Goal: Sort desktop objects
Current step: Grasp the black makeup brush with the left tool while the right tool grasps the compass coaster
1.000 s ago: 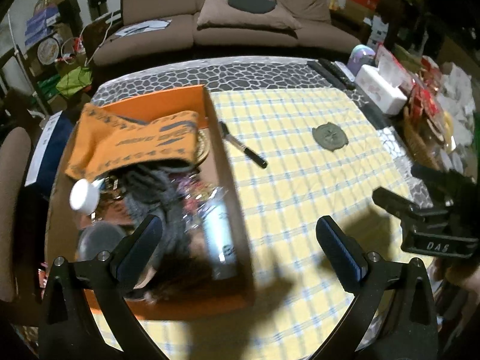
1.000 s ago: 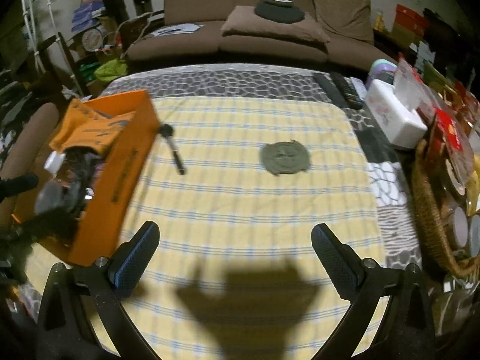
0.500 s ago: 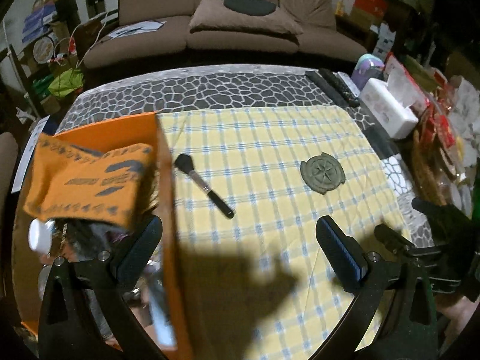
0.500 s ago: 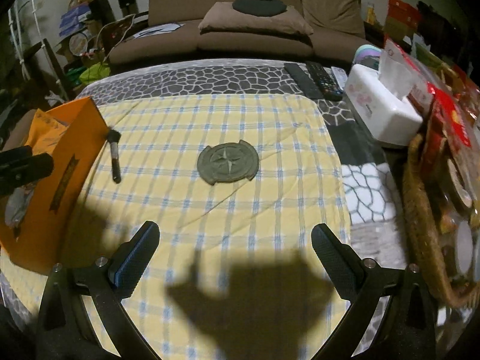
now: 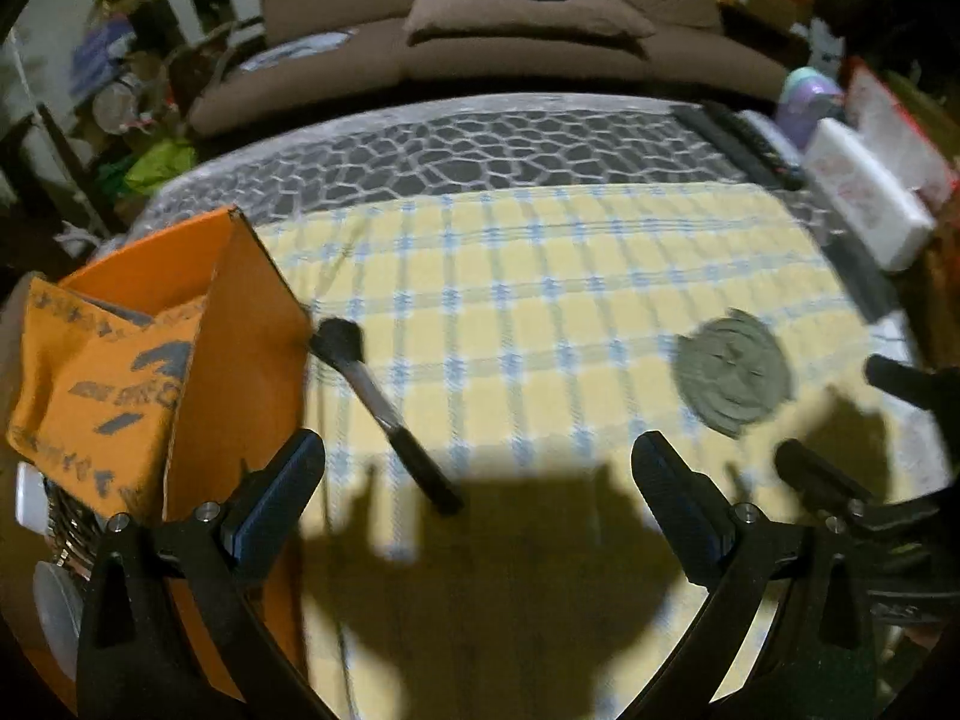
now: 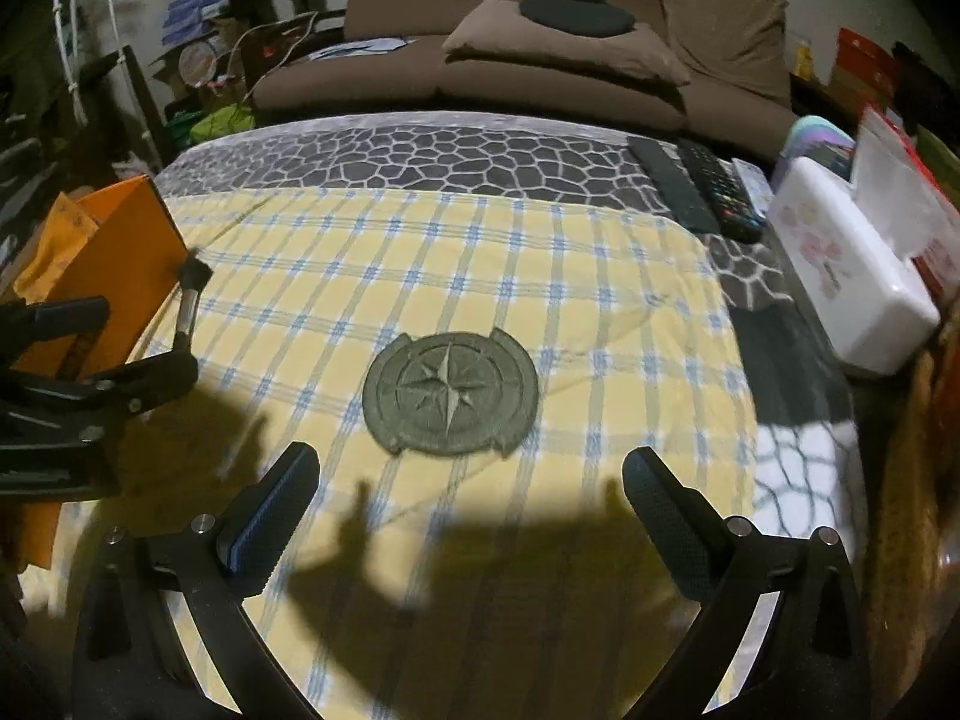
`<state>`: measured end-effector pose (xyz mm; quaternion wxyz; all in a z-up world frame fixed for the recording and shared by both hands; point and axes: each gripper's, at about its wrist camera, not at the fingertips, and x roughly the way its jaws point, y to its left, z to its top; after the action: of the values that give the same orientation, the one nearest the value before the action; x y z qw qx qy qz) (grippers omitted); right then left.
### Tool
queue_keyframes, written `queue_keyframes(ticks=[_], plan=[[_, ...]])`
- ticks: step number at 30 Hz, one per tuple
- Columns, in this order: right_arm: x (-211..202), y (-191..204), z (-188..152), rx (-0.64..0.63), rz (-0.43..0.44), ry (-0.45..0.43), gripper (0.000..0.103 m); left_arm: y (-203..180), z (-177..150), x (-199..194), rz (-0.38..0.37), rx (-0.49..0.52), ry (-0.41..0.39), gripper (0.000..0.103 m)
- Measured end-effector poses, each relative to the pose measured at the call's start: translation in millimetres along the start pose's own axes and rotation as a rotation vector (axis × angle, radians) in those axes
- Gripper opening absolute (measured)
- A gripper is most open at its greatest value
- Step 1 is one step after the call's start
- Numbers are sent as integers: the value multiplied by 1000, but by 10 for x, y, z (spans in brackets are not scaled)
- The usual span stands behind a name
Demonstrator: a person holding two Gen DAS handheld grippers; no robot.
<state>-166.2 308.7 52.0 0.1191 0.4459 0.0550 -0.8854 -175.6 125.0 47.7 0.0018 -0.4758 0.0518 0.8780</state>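
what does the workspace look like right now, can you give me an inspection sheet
Surface: yellow checked cloth over a grey stone-pattern cover, both flat.
Job's things: makeup brush lies beside the orange box; compass-star disc flat mid-cloth; box holds an orange printed bag and other items.
Clutter: remote control, white tissue box and a wicker basket along the right edge.
Grippers: left tool open and empty, aimed near the brush handle; right tool open and empty, just short of the disc.
Cables: a white cord in the background clutter.
Surroundings: brown sofa with a cushion, dim room.
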Motion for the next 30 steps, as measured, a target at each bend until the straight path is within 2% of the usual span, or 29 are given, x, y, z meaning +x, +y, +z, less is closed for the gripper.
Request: queue_keyframes(ticks=[6,10,14,17,18,19,27,30], plan=[[271,122,67,-97,19,23,102,-148,7,63,92,60,-73,103],[436,167,101,-131,6,39,102,-150,29,56,88,55,-87,103],[594,147,122,-116,16,67,102,-155,67,87,80,52,-72,103],[610,99,110,-90,34,52,101,-210,52,92,92,67,-78,103],[609,82,106,-83,39,48,96,-229,41,88,93,72,-82,103],[593,63,104,-78,44,38,87,-262,26,86,89,77,-85,102],[478,16,58,-96,30,34,88,-303,-27,161,77,18,-62,102],[385,-61,22,-86,5,31,88,-246,-35,232,100,-67,-43,100]])
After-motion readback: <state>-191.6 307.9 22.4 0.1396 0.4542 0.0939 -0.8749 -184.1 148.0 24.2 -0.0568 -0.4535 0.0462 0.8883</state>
